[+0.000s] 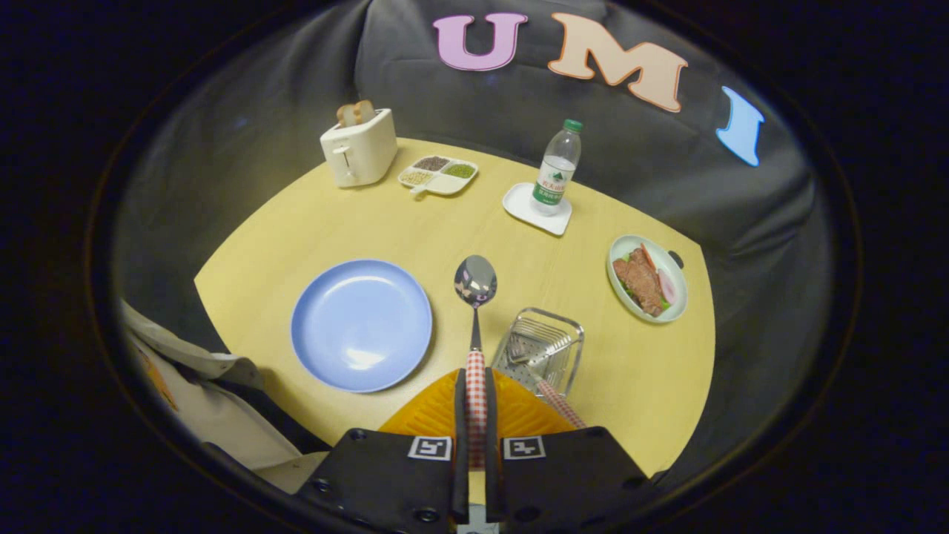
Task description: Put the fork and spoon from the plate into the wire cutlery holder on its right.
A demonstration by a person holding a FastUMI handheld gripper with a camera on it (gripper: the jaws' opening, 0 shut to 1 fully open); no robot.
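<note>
Claw [475, 415] clamps spoon [475, 297] (bowl ahead, fork [545, 371] in holder [540, 348]).

Staged recording booth: black cloth wall [222, 148] behind round wooden table [667, 386] with toaster [359, 146], water bottle [557, 169].

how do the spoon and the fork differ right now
The spoon is clamped by its handle between the fingers of the gripper, held above the table; the fork already lies in the wire cutlery holder, free of the fingers. The spoon points straight ahead, bowl beyond the fingers; the fork leans, tines down in the holder, its handle sticking out over the rim. Both have red-and-white checked handles and metal heads.
</note>
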